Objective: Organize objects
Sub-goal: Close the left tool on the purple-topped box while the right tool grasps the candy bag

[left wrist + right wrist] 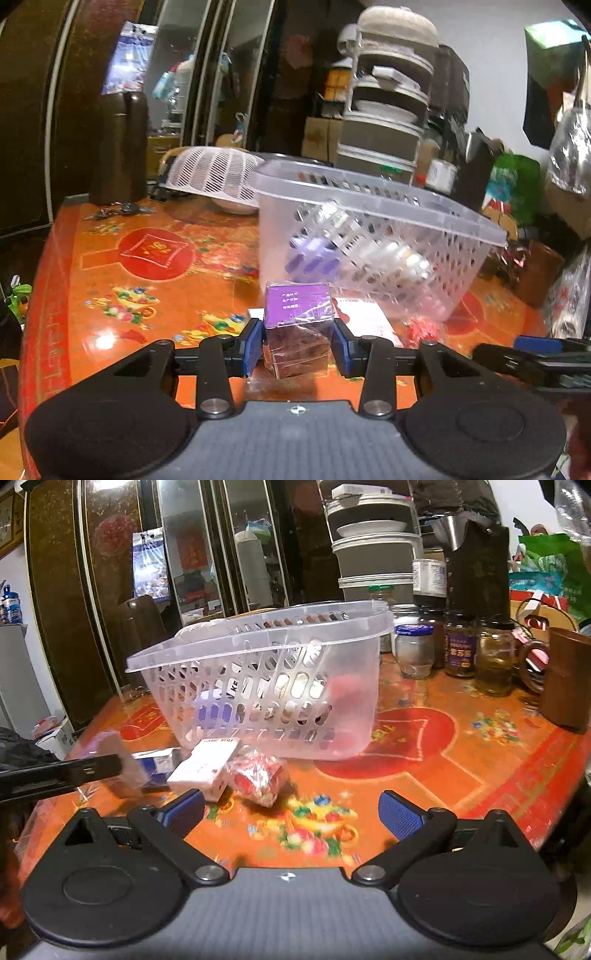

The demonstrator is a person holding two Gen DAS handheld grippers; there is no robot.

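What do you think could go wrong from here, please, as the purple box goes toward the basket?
1. The left tool grips the purple box in loose clear wrap near its lower end; the slippery film could let it slide or tilt out.
2. The clear perforated plastic basket looks tilted, so a push on its rim might tip or shift it.
3. The white carton and red wrapped packet lie against the basket front and could be knocked by the open right tool.
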